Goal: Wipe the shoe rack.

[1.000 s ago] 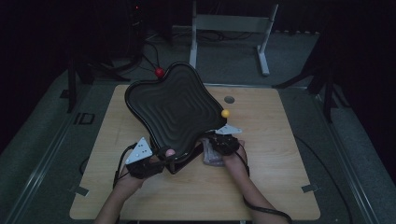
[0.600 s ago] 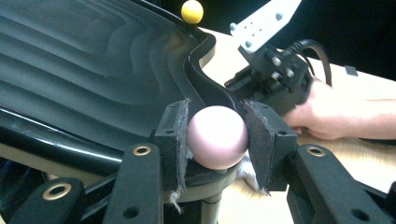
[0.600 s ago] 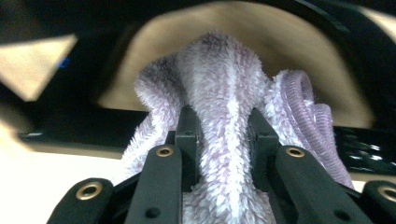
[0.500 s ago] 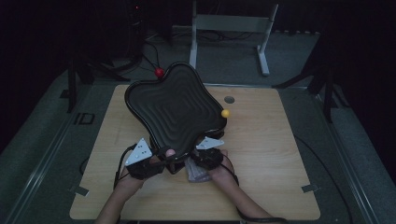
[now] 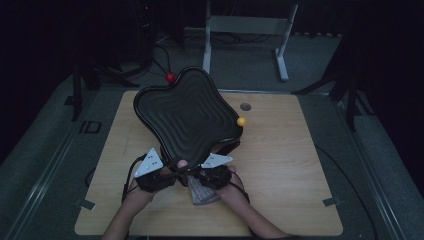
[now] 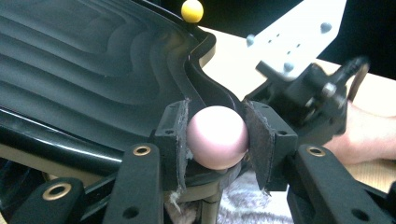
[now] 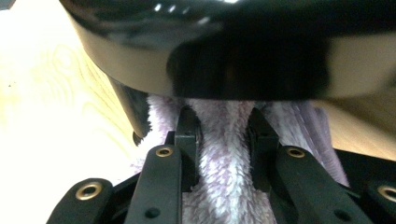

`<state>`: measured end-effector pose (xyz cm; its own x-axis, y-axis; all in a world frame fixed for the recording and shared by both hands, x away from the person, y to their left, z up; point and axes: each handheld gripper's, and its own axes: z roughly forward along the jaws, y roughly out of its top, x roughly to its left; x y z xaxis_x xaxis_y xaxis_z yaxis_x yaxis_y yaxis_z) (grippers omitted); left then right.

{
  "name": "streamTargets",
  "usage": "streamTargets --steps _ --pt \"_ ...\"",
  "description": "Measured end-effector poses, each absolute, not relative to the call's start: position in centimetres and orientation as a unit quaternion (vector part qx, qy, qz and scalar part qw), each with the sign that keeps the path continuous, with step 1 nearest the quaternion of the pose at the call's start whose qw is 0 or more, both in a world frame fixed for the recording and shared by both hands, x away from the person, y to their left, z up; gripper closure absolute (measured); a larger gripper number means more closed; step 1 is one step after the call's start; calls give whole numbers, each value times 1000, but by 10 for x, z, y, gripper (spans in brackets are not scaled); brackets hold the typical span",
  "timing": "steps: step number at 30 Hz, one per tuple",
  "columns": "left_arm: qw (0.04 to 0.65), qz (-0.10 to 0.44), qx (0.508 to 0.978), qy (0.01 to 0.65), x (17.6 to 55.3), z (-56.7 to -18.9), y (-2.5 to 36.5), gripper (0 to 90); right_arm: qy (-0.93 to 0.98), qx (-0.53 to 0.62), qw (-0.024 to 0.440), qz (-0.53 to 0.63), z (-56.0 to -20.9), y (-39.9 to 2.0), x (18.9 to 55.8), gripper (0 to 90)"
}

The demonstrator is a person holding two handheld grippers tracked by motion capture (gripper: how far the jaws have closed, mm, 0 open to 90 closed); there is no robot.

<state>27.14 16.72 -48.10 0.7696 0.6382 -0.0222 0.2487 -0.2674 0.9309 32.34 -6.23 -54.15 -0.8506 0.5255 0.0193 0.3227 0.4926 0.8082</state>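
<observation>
One glossy black ridged tray, wavy-rimmed, pink ball at its edge.

High view overhead — gripper views close, sharing tray.

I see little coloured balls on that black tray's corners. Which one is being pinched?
The pink ball, clamped by the left gripper. The yellow ball and red ball sit free at far corners.

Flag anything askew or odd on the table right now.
The black wavy-ribbed four-lobed tray is tipped up steeply, not flat, its far lobe past the wooden table edge. The left hand-held gripper clamps a pink ball knob at the tray's near corner; the right hand-held gripper pinches a fuzzy lilac cloth beneath it.
</observation>
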Motion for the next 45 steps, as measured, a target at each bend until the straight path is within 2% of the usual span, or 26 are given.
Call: streamTargets --steps 9,16,24,45 --pt "534 185 774 285 269 -481 163 602 844 267 136 446 -525 -111 312 713" --pt "535 185 775 281 267 -481 155 602 827 307 156 445 -521 -164 306 712" --pt "538 184 775 277 265 -482 145 601 796 352 169 463 -514 -201 310 712" --pt "543 168 781 258 264 -481 97 597 781 377 171 468 -516 -217 315 712"
